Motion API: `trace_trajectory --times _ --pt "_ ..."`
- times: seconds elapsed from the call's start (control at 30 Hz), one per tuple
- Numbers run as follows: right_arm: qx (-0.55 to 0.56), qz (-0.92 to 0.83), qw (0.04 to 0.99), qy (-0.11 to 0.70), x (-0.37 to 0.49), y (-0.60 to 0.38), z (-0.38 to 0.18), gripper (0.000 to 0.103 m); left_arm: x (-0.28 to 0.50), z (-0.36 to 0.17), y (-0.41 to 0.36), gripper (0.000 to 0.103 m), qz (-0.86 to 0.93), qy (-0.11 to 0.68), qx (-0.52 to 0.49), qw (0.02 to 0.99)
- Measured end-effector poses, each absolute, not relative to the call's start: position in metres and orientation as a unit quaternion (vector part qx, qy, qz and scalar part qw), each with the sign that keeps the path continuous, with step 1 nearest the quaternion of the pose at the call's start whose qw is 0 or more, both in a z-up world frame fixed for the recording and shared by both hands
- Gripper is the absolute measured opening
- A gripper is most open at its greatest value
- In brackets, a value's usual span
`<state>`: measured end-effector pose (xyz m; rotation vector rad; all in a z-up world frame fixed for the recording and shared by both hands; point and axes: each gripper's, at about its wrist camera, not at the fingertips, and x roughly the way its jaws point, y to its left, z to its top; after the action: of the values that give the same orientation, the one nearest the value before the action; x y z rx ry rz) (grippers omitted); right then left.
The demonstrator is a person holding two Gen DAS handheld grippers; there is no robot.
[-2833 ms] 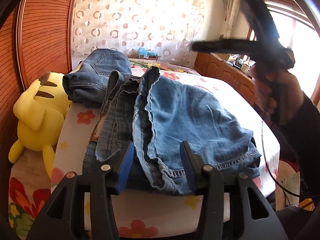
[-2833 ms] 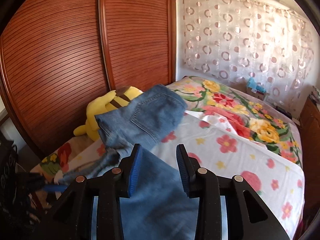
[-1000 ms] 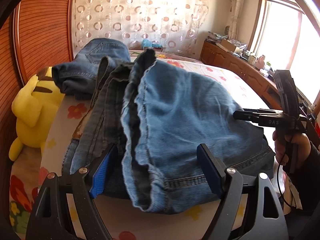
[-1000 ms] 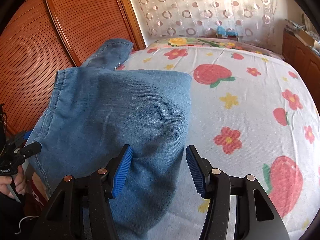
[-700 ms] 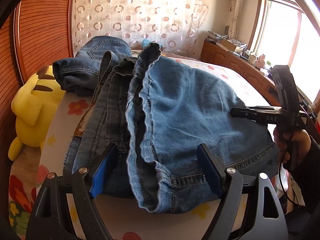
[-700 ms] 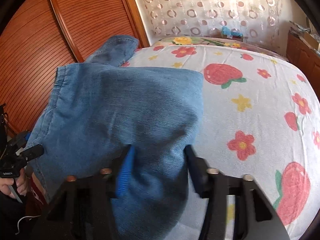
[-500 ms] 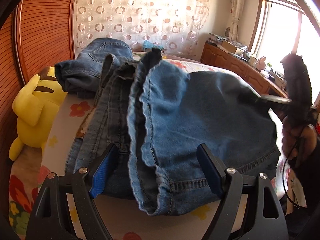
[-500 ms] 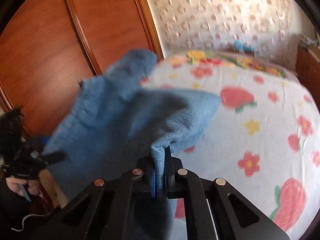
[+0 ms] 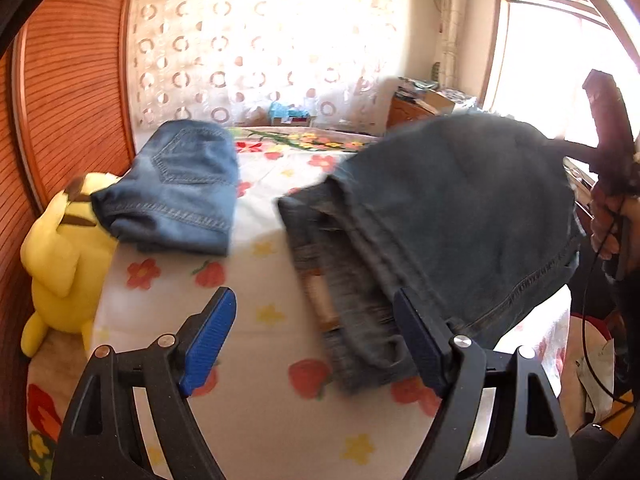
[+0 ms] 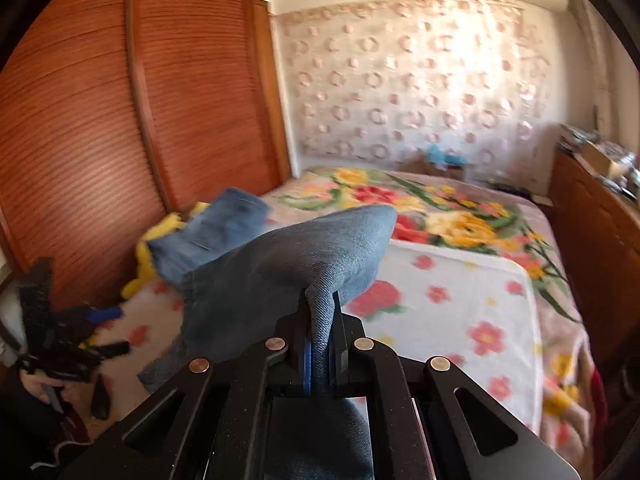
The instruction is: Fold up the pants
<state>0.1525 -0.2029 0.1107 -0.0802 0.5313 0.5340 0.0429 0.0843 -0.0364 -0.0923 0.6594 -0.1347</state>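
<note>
A pair of blue jeans (image 9: pixel 460 216) hangs partly lifted over the right side of the bed, its waistband end (image 9: pixel 360 320) still resting on the sheet. My right gripper (image 10: pixel 319 344) is shut on a pinched fold of those jeans (image 10: pixel 288 276) and holds it above the bed. In the left wrist view the right gripper (image 9: pixel 600 152) shows blurred at the upper right. My left gripper (image 9: pixel 314 296) stands open low over the bed's near edge, its right finger (image 9: pixel 420 344) beside the waistband without pressing it. A second, folded pair of jeans (image 9: pixel 180 188) lies at the far left.
The bed has a white flowered sheet (image 9: pixel 256 280) and a bright floral blanket (image 10: pixel 452 216) farther back. A yellow plush toy (image 9: pixel 64 248) sits between the bed and the wooden louvred doors (image 10: pixel 100 120). A wooden dresser (image 10: pixel 600 240) lines the right side.
My right gripper shut on a fold of the jeans and rose with it, dragging the jeans up and to the right. Bare sheet now shows between the left gripper's fingers.
</note>
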Motion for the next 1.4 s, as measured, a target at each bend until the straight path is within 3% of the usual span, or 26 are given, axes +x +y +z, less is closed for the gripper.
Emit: trace_trajectory --times 0.23,0.33,0.47,0.77,1.03,1.27,1.4 --pt "-0.038 0.181 0.917 0.354 0.193 -0.257 0.036 0.008 0.070 -0.025 0.042 0.082 -0.113 0.318 -0.026 0.941" --pt "-0.025 0.170 0.914 0.368 0.201 -0.258 0.018 0.018 0.083 -0.022 0.020 0.082 -0.136 0.318 -0.011 0.938" --pt "-0.001 0.173 0.910 0.377 0.193 -0.264 0.001 0.046 0.090 -0.023 -0.008 0.082 -0.163 0.323 0.000 0.932" --pt "0.046 0.187 0.902 0.386 0.164 -0.303 -0.008 0.056 0.098 -0.047 -0.044 0.082 -0.190 0.356 0.015 0.915" --pt "0.077 0.199 0.898 0.385 0.145 -0.304 -0.018 0.055 0.100 -0.067 -0.035 0.082 -0.171 0.382 0.008 0.908" --pt "0.074 0.208 0.905 0.365 0.134 -0.299 -0.007 0.019 0.099 -0.076 -0.030 0.082 -0.165 0.388 -0.001 0.907" --pt "0.068 0.216 0.915 0.333 0.125 -0.290 0.011 0.016 0.094 -0.073 -0.028 0.082 -0.163 0.384 -0.005 0.909"
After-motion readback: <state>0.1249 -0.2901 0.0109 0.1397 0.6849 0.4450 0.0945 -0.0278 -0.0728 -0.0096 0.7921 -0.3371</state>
